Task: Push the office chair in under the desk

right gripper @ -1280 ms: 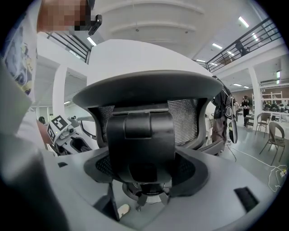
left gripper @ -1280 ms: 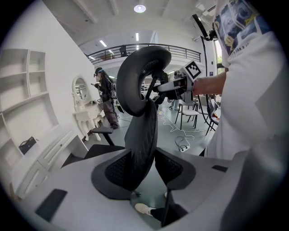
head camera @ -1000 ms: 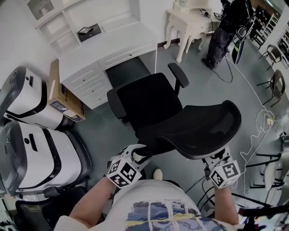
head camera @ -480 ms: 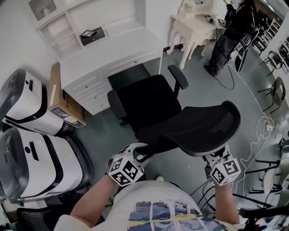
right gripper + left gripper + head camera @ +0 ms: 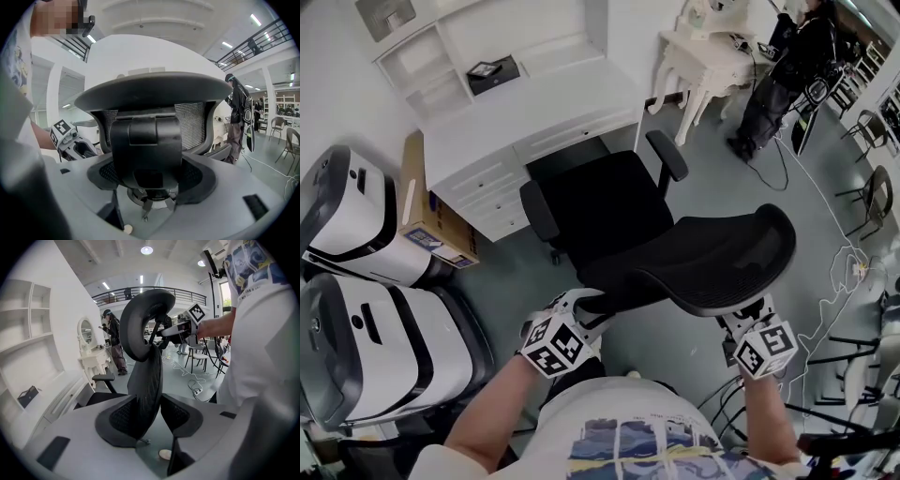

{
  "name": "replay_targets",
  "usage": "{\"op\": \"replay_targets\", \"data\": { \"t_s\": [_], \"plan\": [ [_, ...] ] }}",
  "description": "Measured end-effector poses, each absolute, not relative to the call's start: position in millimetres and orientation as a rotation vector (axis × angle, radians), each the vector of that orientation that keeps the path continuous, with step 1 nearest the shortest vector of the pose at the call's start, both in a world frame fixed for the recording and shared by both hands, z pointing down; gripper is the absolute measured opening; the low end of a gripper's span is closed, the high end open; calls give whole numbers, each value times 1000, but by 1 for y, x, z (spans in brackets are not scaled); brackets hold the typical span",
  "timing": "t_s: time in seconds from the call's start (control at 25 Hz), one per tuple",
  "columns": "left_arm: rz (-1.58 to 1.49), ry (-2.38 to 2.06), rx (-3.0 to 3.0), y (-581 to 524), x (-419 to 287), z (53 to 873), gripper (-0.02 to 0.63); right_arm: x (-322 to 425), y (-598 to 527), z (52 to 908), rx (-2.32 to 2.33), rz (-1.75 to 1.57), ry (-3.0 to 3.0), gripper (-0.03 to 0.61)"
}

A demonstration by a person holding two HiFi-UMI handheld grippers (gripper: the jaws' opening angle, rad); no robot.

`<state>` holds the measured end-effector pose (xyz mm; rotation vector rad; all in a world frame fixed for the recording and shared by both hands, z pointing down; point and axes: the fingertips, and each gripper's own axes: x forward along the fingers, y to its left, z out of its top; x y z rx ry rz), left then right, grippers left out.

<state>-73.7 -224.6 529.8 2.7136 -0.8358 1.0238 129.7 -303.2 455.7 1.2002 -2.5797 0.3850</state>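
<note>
The black office chair [image 5: 600, 211] faces a white desk [image 5: 534, 98], its seat front near the dark kneehole [image 5: 567, 155]. Its mesh backrest [image 5: 712, 262] is nearest me. My left gripper [image 5: 586, 302] is shut on the backrest's left edge; in the left gripper view [image 5: 152, 416] the mesh edge [image 5: 145, 376] stands between both pads. My right gripper [image 5: 742, 319] sits under the backrest's right side. In the right gripper view [image 5: 150, 176] its jaws hold the black support bracket [image 5: 147, 145] behind the backrest.
Two large white machines [image 5: 356, 225] [image 5: 375, 347] and a cardboard box [image 5: 431, 211] stand left of the chair. A white ornate table [image 5: 703, 56] and a standing person [image 5: 783, 75] are far right. Cables [image 5: 834, 281] and dark chairs [image 5: 872, 187] line the right floor.
The chair and both grippers have moved forward toward the desk; the seat front is closer to the kneehole. Both grips look unchanged.
</note>
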Motion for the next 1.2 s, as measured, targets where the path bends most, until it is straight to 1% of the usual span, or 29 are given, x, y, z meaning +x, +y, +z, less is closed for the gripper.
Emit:
{"op": "replay_targets", "data": {
  "t_s": [0.68, 1.2],
  "plan": [
    [1031, -852, 2709, -289, -119, 532, 173, 84, -364, 457, 1204, 392, -2567, 333],
    [1024, -854, 2719, -329, -131, 532, 173, 73, -405, 457, 1192, 388, -2575, 333]
  ]
}}
